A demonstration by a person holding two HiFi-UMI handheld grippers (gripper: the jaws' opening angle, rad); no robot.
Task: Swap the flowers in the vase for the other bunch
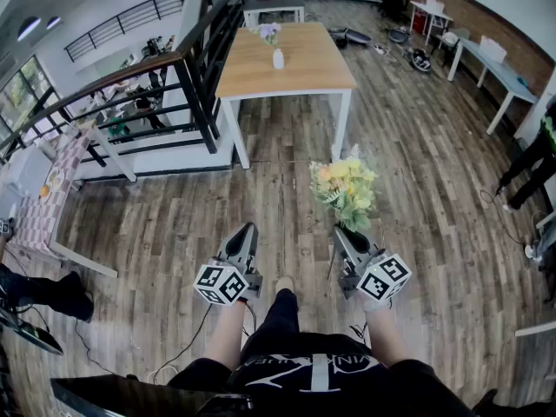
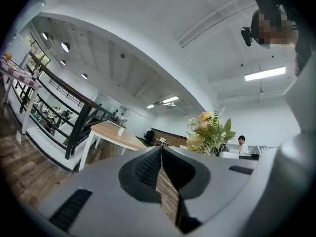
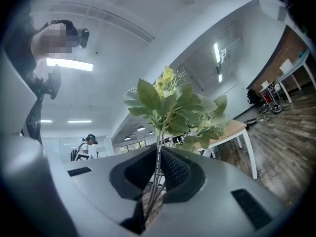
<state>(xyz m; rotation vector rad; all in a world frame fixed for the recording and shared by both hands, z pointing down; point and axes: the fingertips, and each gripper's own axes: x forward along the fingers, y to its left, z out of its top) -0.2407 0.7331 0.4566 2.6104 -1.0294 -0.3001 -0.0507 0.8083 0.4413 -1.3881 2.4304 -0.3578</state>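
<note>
My right gripper [image 1: 342,232] is shut on the stems of a bunch of yellow and peach flowers with green leaves [image 1: 346,189], held upright over the wooden floor. In the right gripper view the stems [image 3: 157,174] run between the closed jaws and the leaves [image 3: 170,107] rise above them. My left gripper [image 1: 248,230] is shut and holds nothing; its jaws meet in the left gripper view [image 2: 161,154], where the held bunch [image 2: 210,132] shows to the right. Far ahead, a small white vase [image 1: 278,58] with pale purple flowers [image 1: 269,31] stands on a wooden table [image 1: 308,68].
A black railing [image 1: 187,68] runs along the left above a lower level. White desks and chairs [image 1: 486,59] stand at the far right. A person's dark legs [image 1: 530,168] show at the right edge. Bare wooden floor [image 1: 278,163] lies between me and the table.
</note>
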